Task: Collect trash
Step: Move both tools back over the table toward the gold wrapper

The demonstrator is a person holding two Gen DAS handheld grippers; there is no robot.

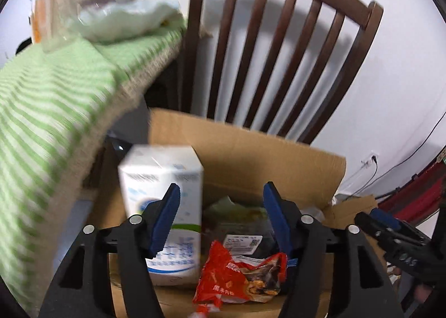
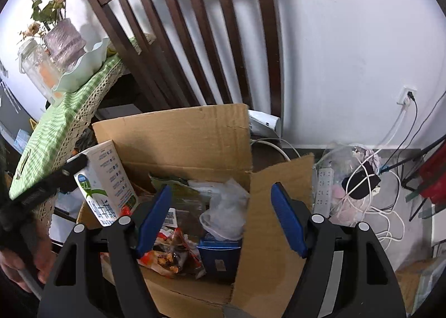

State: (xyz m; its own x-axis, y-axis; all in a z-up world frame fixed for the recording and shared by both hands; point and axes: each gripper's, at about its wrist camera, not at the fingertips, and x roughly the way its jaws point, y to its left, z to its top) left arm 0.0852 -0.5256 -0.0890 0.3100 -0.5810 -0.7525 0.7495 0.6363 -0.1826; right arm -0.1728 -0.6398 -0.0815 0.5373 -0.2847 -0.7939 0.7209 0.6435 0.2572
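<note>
The left gripper (image 1: 220, 217) has its fingers spread, the white and green milk carton (image 1: 163, 206) apparently freed against the left finger, above the brown cardboard box (image 1: 251, 156). It should drop clear inside. The right gripper (image 2: 220, 217) hangs spread and empty. Below lies a red snack wrapper (image 1: 239, 276) with unreadable Chinese print.

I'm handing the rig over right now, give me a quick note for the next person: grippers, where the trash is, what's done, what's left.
Left gripper: open, over the cardboard box; the milk carton hangs by its left finger, apparently just let go.
Right gripper: open, empty, above the same box.
In the box: red snack wrapper, clear plastic bag, blue box, other wrappers.
Done: several items binned.
Left: check the carton lands inside; more trash cannot be seen from here.
</note>
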